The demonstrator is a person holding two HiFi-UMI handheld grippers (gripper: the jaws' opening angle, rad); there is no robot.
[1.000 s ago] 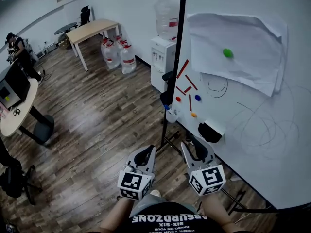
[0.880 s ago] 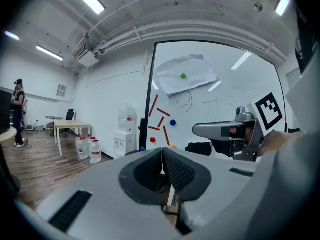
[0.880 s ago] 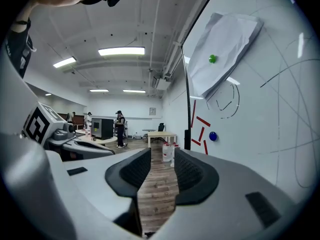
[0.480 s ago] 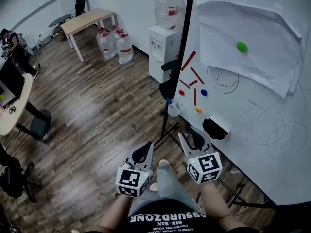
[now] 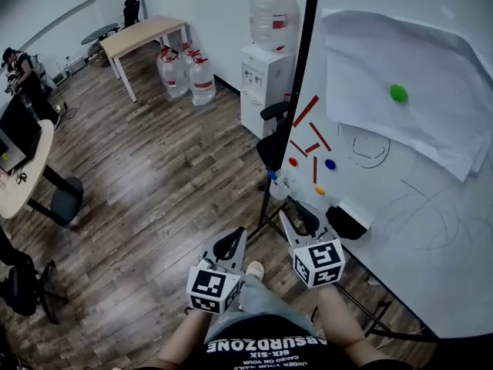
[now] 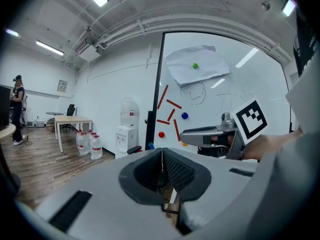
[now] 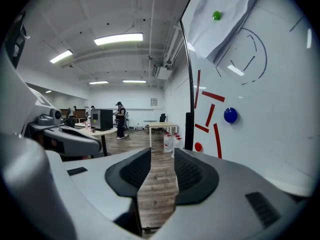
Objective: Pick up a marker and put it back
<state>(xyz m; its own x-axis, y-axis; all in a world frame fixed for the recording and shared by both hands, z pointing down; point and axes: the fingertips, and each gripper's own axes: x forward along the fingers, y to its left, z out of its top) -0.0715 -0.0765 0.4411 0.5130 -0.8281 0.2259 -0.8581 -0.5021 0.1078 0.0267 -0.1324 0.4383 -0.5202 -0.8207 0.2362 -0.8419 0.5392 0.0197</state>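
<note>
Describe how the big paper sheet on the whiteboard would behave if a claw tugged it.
The paper sheet looks thin and floppy: creased, its edges lifting off the whiteboard. Only one green magnet shows holding it, so a tug would likely swing it or pull it free. It would probably crumple rather than resist.

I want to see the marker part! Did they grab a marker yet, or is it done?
Nothing looks done yet. The left gripper is shut with nothing in it, the right gripper open and empty, both short of the whiteboard. Left to do: reach the small white holder at the board's edge, which may hold a marker, lift it and put it back.
</note>
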